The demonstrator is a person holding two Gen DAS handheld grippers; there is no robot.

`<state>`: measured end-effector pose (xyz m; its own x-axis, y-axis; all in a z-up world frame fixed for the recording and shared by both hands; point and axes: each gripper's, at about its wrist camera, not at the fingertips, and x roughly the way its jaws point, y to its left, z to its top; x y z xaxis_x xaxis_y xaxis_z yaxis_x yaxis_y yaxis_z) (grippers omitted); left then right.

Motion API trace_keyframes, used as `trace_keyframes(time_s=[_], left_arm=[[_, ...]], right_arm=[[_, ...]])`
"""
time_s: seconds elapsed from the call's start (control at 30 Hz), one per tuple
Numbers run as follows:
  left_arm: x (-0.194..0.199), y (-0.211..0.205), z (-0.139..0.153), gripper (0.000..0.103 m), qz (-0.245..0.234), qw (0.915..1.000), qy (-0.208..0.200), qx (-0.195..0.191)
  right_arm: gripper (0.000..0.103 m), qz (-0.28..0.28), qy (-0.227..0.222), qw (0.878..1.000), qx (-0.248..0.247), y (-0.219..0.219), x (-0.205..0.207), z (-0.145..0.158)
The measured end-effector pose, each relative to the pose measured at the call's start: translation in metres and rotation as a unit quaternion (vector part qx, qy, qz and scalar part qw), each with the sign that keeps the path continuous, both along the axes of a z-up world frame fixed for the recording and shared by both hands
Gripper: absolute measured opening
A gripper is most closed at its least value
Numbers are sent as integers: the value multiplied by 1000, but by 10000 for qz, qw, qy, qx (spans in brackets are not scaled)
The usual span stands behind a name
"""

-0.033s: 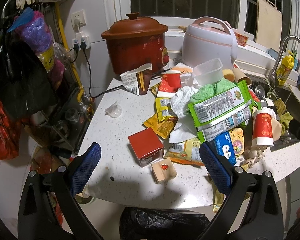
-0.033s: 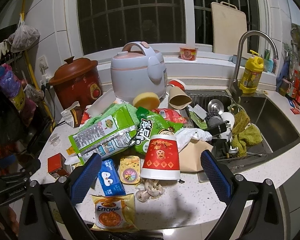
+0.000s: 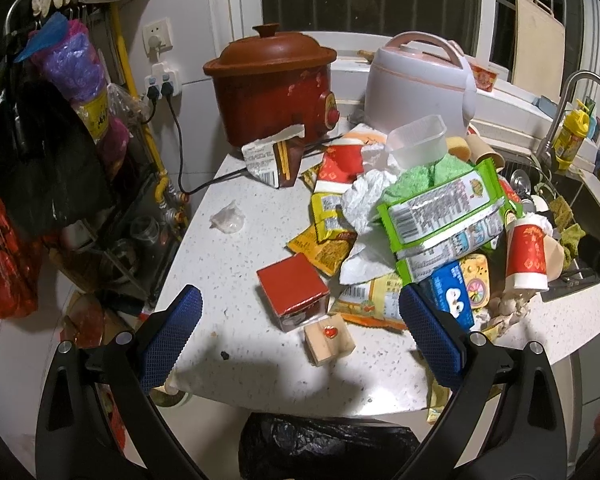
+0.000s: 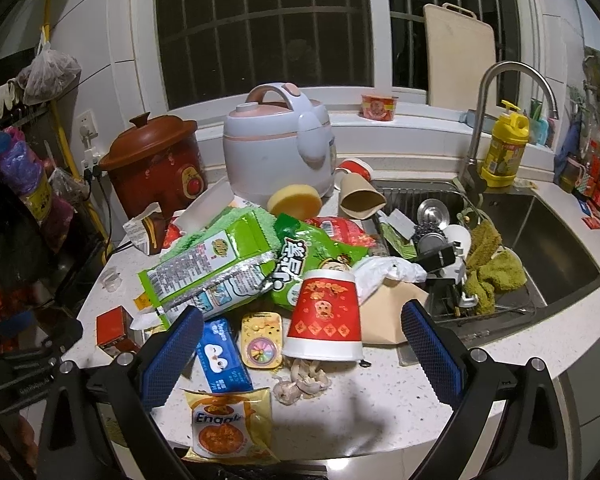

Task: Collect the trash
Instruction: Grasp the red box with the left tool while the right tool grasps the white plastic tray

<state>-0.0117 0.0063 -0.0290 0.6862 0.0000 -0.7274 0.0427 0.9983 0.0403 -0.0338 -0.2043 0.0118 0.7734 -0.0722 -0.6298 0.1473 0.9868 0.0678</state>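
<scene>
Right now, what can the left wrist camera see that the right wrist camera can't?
Only the left wrist view shows the little tan box with a red heart, the black trash bag under the counter edge, and the open left tongs.

Only the right wrist view shows the orange Engal packet, the garlic skins, the sink basin and the open right tongs.

Both show the red paper cup, the blue wrapper, the brown pot and the rice cooker.
</scene>
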Motion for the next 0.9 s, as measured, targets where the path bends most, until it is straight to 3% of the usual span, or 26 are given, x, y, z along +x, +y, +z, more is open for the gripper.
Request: trace_keyframes(time_s=[0.17, 0.37, 0.57, 0.63, 0.67, 0.7, 0.77, 0.9], left_arm=[[-4, 10, -9, 96, 92, 9997, 185, -116], [-11, 31, -21, 96, 373, 9982, 376, -275], [-24, 60, -32, 96, 783, 9952, 498, -320], [-28, 72, -36, 96, 942, 9935, 534, -340], [-30, 78, -37, 96, 1028, 9925, 553, -349], [-31, 84, -38, 96, 1104, 9916, 574, -362], [-33, 93, -40, 96, 1231, 9899, 597, -368], [-28, 108, -42, 96, 1354, 9880, 579, -460]], right_arm=[[98, 363, -125, 9991, 151, 5, 25, 11], [98, 923, -159, 9954, 178, 32, 108, 26], [96, 950, 577, 9919, 623, 39, 197, -2], [89, 954, 854, 9892, 719, 42, 217, -15], [73, 962, 973, 9877, 758, 43, 225, -21], [46, 1028, 1204, 9828, 946, 43, 234, -30], [17, 1120, 1474, 9742, 1289, 41, 241, -39], [15, 1139, 1185, 9755, 1465, 33, 231, -24]])
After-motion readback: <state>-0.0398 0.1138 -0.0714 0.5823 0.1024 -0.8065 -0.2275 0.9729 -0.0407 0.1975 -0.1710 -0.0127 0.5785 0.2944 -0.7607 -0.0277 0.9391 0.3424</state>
